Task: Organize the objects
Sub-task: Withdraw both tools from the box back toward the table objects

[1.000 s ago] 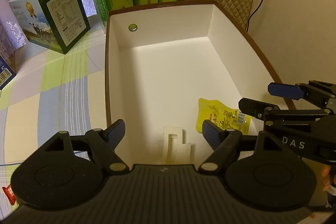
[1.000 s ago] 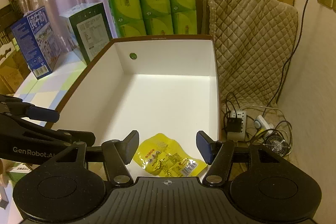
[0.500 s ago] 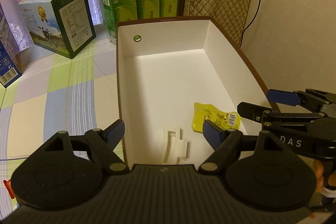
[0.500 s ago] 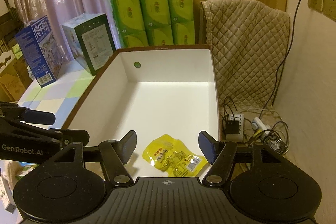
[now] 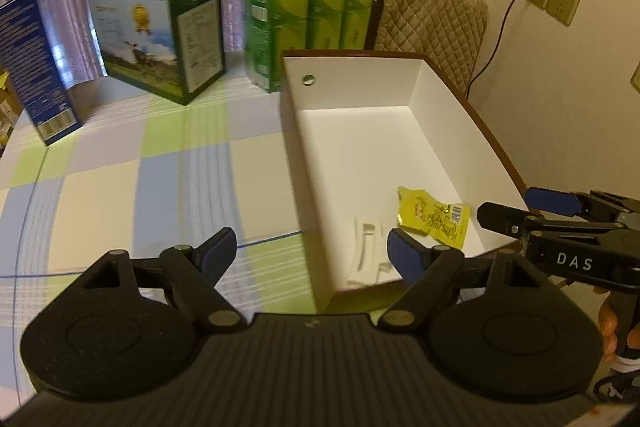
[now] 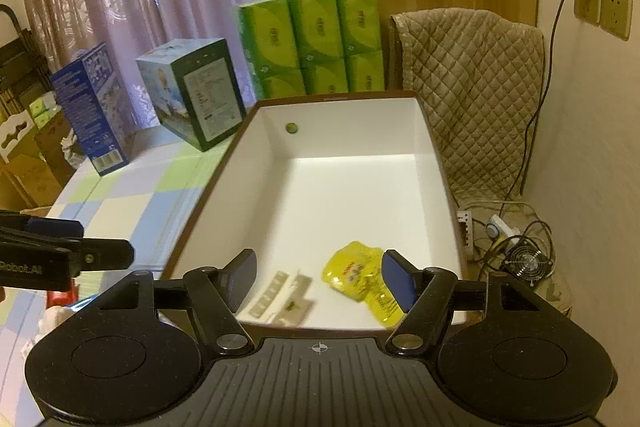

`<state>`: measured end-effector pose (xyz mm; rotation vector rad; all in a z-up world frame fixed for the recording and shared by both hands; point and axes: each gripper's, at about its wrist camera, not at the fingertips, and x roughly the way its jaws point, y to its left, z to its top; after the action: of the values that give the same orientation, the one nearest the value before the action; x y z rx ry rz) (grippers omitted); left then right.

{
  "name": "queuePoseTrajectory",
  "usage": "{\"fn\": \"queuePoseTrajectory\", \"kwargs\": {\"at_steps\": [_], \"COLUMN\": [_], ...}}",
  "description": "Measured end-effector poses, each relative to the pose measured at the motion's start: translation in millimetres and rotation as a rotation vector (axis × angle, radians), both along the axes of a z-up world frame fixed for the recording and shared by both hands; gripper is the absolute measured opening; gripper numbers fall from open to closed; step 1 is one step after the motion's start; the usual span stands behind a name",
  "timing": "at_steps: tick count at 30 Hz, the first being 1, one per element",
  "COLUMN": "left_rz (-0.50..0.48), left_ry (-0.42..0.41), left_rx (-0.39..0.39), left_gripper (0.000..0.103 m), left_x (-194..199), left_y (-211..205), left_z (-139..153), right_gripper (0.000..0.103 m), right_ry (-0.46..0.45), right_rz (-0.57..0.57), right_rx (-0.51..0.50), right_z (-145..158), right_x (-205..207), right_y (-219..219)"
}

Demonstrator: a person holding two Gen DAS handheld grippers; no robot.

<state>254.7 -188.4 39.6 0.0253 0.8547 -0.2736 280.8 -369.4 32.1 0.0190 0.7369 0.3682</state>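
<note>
Scanning for the next item | left gripper (image 5: 310,253) and right gripper (image 6: 319,279) jaws spread, empty | yellow packet (image 6: 366,283) in box (image 6: 436,147), 5 o'clock corner | sweep surface (image 5: 120,179) toward 9 o'clock before reaching

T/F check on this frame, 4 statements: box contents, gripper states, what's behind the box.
1. The yellow packet lies inside the white box. True.
2. The right gripper is clamped on the packet. False: it is open and holds nothing.
3. The left gripper is open and empty. True.
4. The green tissue packs sit inside the box. False: they stand behind it, outside.
</note>
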Motion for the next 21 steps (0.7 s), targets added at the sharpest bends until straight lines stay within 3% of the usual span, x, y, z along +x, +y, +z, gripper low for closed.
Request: {"fn": "queuePoseTrajectory", "kwargs": {"at_steps": [9, 21], "left_rz": [0.074, 0.209], "left_ry": [0.007, 0.075], "left_rx": [-0.015, 0.01], "left_gripper": [0.082, 0.082], "left_x": [-39.0, -88.2], "left_y": [59.9, 145.5], "left_z": [-3.3, -22.4], "right_gripper": [0.068, 0.069], "right_ry": [-0.001, 0.06], "right_rz": [0.018, 0.1], "right_rx": [0.002, 0.015], "right_z": [4.0, -13.1], "right_x": [-36.6, -71.7], "right_y": [32.0, 83.0]}}
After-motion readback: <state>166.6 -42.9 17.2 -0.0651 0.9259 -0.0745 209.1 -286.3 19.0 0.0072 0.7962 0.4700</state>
